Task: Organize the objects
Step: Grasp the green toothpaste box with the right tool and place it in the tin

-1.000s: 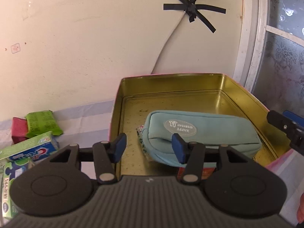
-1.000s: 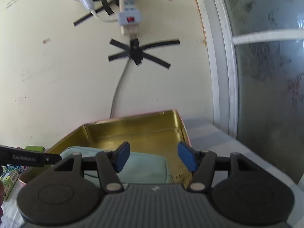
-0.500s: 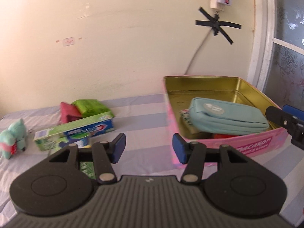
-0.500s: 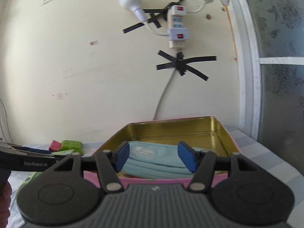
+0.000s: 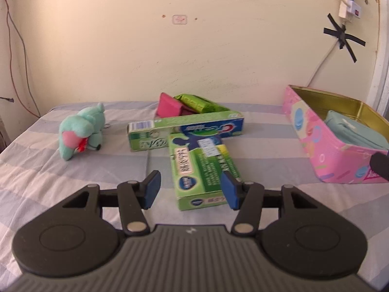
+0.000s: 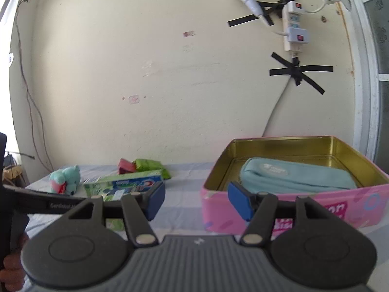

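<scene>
The pink tin (image 6: 287, 209) at the right end of the bed (image 5: 73, 170) already holds a pale blue pouch (image 6: 296, 177), so part of the tidying looks done. Left outside on the striped sheet are two toothpaste boxes, a teal stuffed toy (image 5: 81, 130), a pink packet (image 5: 167, 107) and a green packet (image 5: 199, 103). By my reckoning, most of the job remains.

The left tongs (image 5: 190, 192) are spread wide and hold nothing. They hover low over the sheet, pointed at the green toothpaste box (image 5: 201, 168), whose near end lies between the two blue pads, closer to the right pad; I cannot tell whether that pad touches it. The blue toothpaste box (image 5: 187, 131) lies crosswise behind it, touching its far end, with the packets behind that near the wall. The toy sits well off to the left.

The right tongs (image 6: 195, 200) are also wide open and empty, held just in front of the tin's near left corner.
</scene>
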`<action>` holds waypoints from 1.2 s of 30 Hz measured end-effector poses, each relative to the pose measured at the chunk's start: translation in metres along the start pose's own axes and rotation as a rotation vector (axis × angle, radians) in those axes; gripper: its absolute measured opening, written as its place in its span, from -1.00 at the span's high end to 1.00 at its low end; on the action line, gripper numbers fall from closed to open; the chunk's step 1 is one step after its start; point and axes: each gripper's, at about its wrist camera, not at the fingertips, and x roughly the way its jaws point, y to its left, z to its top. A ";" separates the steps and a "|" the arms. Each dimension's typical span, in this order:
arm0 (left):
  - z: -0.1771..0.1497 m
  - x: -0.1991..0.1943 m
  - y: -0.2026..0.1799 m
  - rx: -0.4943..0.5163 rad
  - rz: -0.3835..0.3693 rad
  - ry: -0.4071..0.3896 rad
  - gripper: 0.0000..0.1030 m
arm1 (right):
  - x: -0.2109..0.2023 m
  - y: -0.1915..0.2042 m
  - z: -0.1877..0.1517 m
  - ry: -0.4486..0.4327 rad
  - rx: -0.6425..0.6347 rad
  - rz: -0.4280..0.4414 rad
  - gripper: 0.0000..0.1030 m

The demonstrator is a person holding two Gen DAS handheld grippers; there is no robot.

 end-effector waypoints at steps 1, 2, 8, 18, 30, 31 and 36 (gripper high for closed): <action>-0.003 0.002 0.003 -0.010 0.002 0.007 -0.11 | 0.000 0.005 -0.004 0.002 -0.016 0.001 -0.15; -0.005 0.005 0.007 -0.018 0.002 0.015 -0.11 | 0.001 0.010 -0.007 0.004 -0.033 0.000 -0.15; -0.015 0.018 0.027 -0.050 0.030 0.040 -0.16 | 0.013 0.029 -0.019 0.060 -0.074 0.029 -0.15; -0.021 0.017 0.039 -0.024 0.036 -0.007 -0.31 | 0.034 0.043 -0.040 0.118 -0.095 0.042 -0.16; -0.041 -0.011 0.005 0.137 -0.280 -0.163 -0.31 | 0.030 0.010 -0.051 0.076 0.099 -0.024 -0.16; -0.041 -0.012 0.004 0.142 -0.285 -0.165 -0.31 | 0.029 0.008 -0.051 0.072 0.113 -0.023 -0.16; -0.039 -0.011 0.013 0.120 -0.283 -0.155 -0.32 | 0.032 0.006 -0.052 0.087 0.118 -0.002 -0.21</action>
